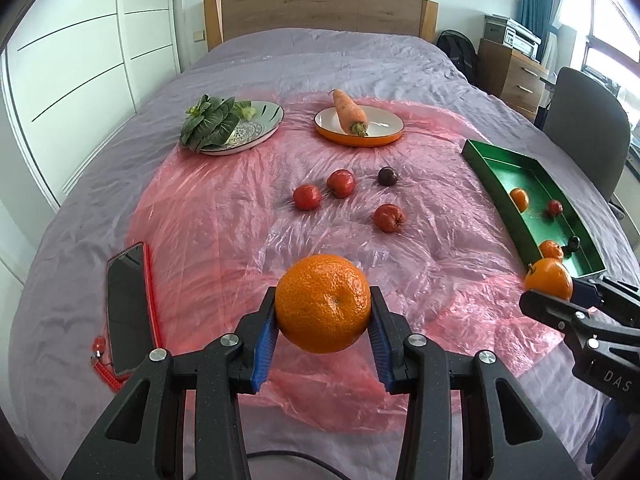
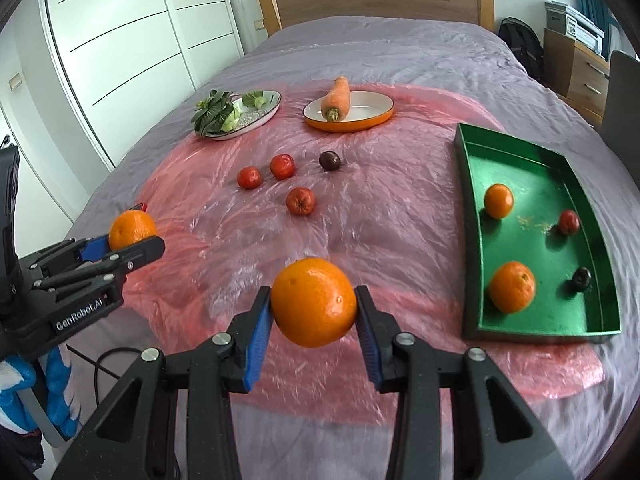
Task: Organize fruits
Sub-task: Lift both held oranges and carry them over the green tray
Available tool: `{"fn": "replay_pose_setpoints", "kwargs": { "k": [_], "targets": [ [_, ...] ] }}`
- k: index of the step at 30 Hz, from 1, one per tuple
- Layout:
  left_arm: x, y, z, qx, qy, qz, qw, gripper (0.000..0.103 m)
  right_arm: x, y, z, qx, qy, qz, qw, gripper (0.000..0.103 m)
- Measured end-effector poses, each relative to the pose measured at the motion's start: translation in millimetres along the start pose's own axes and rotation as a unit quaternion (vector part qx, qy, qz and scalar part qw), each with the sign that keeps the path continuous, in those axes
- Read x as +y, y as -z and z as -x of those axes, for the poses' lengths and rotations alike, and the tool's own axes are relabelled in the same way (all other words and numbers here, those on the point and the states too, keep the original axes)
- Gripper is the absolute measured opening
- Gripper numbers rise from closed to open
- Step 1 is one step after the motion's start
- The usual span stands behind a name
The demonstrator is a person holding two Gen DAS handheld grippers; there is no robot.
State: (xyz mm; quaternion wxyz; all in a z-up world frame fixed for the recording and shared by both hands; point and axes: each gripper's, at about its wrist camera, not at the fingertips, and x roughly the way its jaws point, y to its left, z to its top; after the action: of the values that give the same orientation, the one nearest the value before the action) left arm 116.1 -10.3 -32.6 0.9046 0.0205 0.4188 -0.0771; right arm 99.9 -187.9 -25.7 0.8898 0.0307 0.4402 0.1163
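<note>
A: Progress check, left to right. On the bed, over the pink plastic sheet (image 1: pixel 224 216), four small fruits lie loose: three red fruits (image 1: pixel 307 197), (image 1: pixel 341 183), (image 1: pixel 389 217) and one dark plum (image 1: pixel 387 176). None touches another. The greens plate (image 1: pixel 256 136) and the carrot dish (image 1: pixel 384 130) sit beyond them, untouched by either tool.

B: And the green tray (image 2: pixel 472 208)?

A: At the right. It holds four pieces: two oranges (image 2: pixel 498 200), (image 2: pixel 512 286), one red fruit (image 2: pixel 569 221), one dark fruit (image 2: pixel 581 279). They lie apart, with plenty of bare floor in the tray.

B: So judged count: four in, two in hand, four on the sheet. Under halfway, I'd say.

A: Agreed. Pose now. Left gripper (image 1: pixel 323 312): jaws pinching an orange (image 1: pixel 323 303) across its middle, blue pads on both flanks, fruit held clear above the sheet, tool pitched downward. A phone (image 1: pixel 126 308) lies on the bed to its left.

B: Right gripper (image 2: pixel 314 312)?

A: Same attitude. Jaws clamped on a second orange (image 2: pixel 314 302), also lifted off the sheet, with the tray near its right side. The two tools are side by side, well apart.

B: Likely next: both oranges go rightward into the tray; the right one has the shorter path.
</note>
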Motion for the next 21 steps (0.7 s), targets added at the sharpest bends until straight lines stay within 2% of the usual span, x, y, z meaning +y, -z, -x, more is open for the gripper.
{"fn": "replay_pose_setpoints", "kwargs": {
  "k": [11,21],
  "targets": [
    [-19.6,4.0,22.1,-0.008,0.003,-0.010,0.9999,0.037,-10.4,15.1,29.1,-0.011,0.009,-0.005,1.000,0.047],
    [-58.2,-0.1,26.7,-0.006,0.015,-0.034,0.9993,0.037,-54.3,31.6,51.1,-0.023,0.024,-0.035,0.999,0.047]
  ]
}}
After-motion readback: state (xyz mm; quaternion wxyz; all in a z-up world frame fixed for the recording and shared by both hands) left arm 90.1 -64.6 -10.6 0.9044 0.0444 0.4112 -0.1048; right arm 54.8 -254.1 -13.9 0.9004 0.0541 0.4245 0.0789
